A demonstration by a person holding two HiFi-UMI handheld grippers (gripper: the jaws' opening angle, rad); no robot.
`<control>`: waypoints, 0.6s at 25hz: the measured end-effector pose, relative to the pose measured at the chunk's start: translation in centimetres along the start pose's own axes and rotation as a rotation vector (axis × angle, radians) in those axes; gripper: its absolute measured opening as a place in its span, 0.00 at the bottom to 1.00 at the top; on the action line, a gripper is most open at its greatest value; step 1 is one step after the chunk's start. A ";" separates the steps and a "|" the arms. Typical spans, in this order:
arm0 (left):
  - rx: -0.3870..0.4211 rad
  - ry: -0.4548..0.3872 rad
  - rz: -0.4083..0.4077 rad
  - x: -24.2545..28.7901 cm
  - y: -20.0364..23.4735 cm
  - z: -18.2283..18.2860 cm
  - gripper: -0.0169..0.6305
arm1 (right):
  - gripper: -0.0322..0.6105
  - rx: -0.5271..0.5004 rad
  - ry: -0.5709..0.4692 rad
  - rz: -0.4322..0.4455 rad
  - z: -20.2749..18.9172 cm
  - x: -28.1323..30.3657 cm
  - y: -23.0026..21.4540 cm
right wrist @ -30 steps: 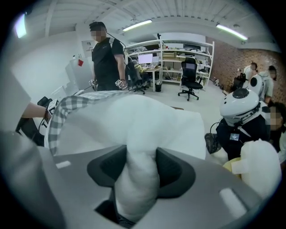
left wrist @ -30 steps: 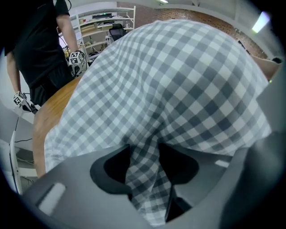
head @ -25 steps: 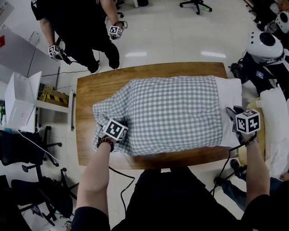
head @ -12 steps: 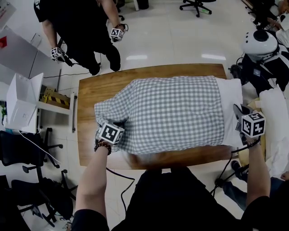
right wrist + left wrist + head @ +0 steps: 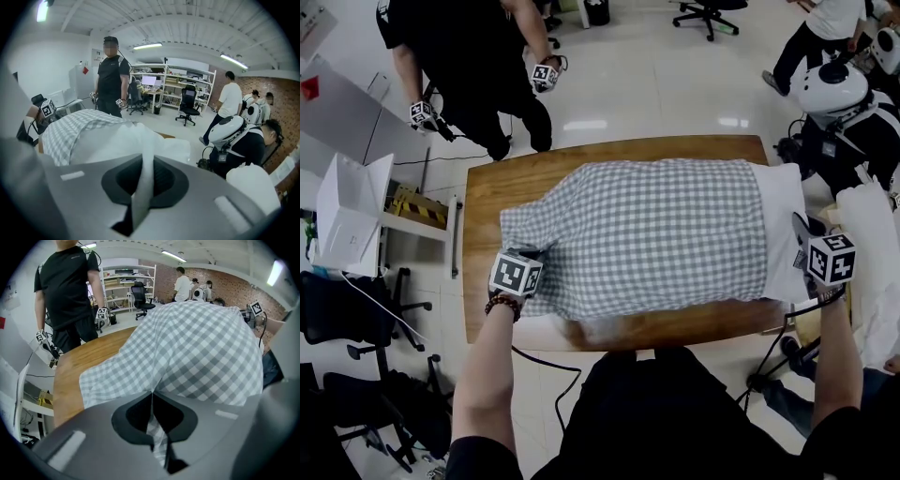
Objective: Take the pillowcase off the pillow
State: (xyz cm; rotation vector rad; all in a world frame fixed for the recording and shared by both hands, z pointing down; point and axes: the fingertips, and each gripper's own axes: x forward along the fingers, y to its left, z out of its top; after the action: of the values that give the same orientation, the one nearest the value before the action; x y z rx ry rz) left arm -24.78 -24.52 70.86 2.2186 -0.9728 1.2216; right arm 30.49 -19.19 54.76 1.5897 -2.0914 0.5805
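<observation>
Moved: both my grippers lifted, cloth with them. Head view: left gripper (image 5: 523,266) at pillowcase (image 5: 656,234) corner, right gripper (image 5: 814,251) at pillow's (image 5: 783,220) bare end. Left gripper view: jaws pinch checked fold, pillowcase ahead. Right gripper view: jaws pinch white pillow cloth.

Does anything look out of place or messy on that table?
Only the pillow: its bare white end pokes out of the right side of the checked pillowcase. The right gripper pinches that white end; the left gripper pinches the case's slack left corner. Nothing on the table looks spilled or damaged.
</observation>
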 end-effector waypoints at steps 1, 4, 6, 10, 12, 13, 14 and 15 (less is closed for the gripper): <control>-0.001 0.001 0.022 -0.2 0.5 -0.2 0.03 | 0.07 -0.001 -0.006 -0.004 0.1 -0.2 -0.1; -0.017 -0.006 0.069 -1.4 1.8 -0.8 0.03 | 0.07 -0.007 -0.022 -0.016 0.3 -0.8 -0.6; -0.021 -0.014 0.092 -2.1 2.4 -1.2 0.03 | 0.07 -0.013 -0.025 -0.021 0.3 -1.1 -0.8; -0.034 -0.033 0.112 -2.8 3.0 -2.0 0.03 | 0.07 -0.019 -0.025 -0.034 -0.4 -1.4 -0.8; -0.054 -0.050 0.113 -3.4 3.6 -2.4 0.03 | 0.07 -0.020 -0.026 -0.043 -0.5 -1.6 -0.7; -0.066 -0.059 0.112 -3.9 4.0 -2.5 0.03 | 0.07 -0.020 -0.026 -0.048 -0.4 -1.7 -0.6; -0.077 -0.068 0.111 -4.3 4.4 -2.6 0.03 | 0.07 -0.019 -0.027 -0.052 -0.2 -1.8 -0.6; -0.089 -0.076 0.111 -4.8 4.8 -2.6 0.03 | 0.07 -0.017 -0.028 -0.058 0.0 -2.0 -0.6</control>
State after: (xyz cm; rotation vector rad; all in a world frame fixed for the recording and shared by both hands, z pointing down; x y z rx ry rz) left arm -31.57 -24.28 68.32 2.1811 -1.1704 1.1248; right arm 31.55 -17.81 53.67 1.6520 -2.0576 0.5223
